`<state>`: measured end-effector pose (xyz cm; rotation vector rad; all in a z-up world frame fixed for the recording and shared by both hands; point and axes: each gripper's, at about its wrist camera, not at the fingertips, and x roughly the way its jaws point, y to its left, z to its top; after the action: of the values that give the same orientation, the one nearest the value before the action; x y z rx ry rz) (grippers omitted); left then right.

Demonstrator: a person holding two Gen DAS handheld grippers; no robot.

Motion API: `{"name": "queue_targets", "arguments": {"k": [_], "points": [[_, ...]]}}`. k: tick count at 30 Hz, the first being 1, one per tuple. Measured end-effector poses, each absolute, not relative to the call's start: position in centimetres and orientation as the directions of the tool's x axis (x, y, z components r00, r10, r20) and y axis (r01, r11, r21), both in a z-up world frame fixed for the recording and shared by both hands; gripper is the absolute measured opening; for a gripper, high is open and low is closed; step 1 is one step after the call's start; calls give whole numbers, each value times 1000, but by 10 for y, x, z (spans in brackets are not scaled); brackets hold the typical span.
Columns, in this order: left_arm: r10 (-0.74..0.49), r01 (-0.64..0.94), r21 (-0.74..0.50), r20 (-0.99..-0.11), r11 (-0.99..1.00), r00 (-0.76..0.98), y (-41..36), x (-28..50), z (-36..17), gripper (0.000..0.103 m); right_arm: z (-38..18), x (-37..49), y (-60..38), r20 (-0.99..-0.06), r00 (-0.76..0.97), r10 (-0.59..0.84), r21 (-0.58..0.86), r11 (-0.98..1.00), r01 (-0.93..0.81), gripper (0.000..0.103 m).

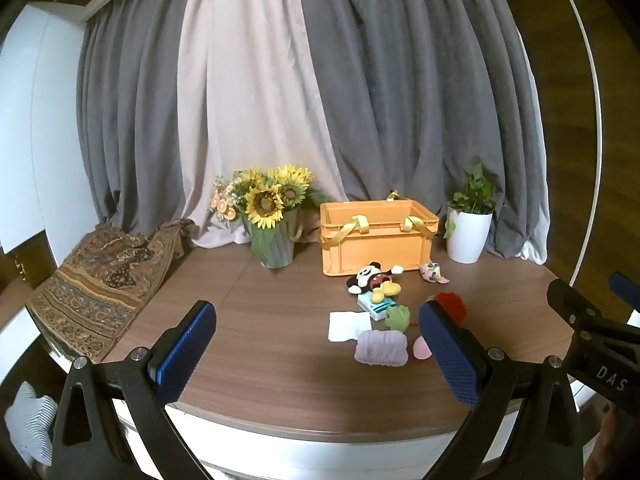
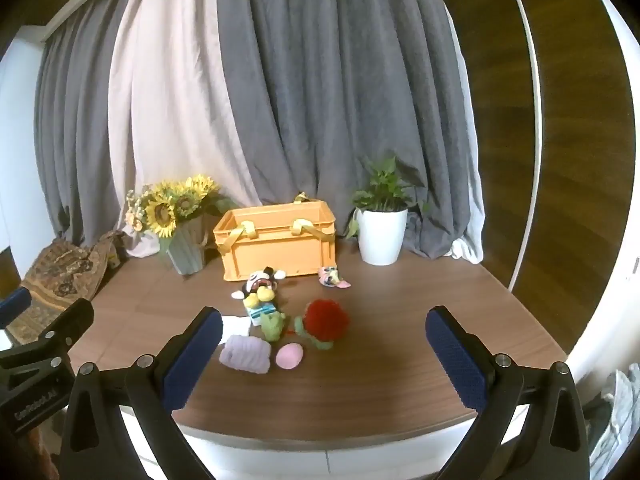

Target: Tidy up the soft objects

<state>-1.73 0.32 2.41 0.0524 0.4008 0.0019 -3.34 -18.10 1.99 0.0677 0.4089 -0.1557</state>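
Note:
An orange crate (image 1: 378,246) (image 2: 280,246) with yellow straps stands at the back of the wooden table. In front of it lie soft items: a mouse plush (image 1: 372,278) (image 2: 260,282), a teal tissue pack (image 1: 376,307) (image 2: 260,312), a green plush (image 1: 398,317) (image 2: 273,326), a red pom-pom flower (image 2: 326,318) (image 1: 452,305), a lilac knit roll (image 1: 381,348) (image 2: 245,354), a pink puff (image 2: 290,355) (image 1: 422,349), a white cloth (image 1: 347,325) and a small patterned pouch (image 1: 433,273) (image 2: 332,278). My left gripper (image 1: 316,354) and right gripper (image 2: 324,354) hover open over the near table edge, holding nothing.
A vase of sunflowers (image 1: 272,216) (image 2: 176,216) stands left of the crate, and a white potted plant (image 1: 469,226) (image 2: 380,226) to its right. A patterned cloth (image 1: 96,292) drapes the table's left edge. Grey and pale curtains hang behind.

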Motion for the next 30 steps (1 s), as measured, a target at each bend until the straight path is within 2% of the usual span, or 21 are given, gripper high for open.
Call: {"name": "queue_targets", "arguments": {"k": [30], "points": [[-5, 23, 44, -372, 999, 928, 0, -21, 23, 103, 23, -45, -182, -366, 918, -154, 35, 983, 179, 103]]}}
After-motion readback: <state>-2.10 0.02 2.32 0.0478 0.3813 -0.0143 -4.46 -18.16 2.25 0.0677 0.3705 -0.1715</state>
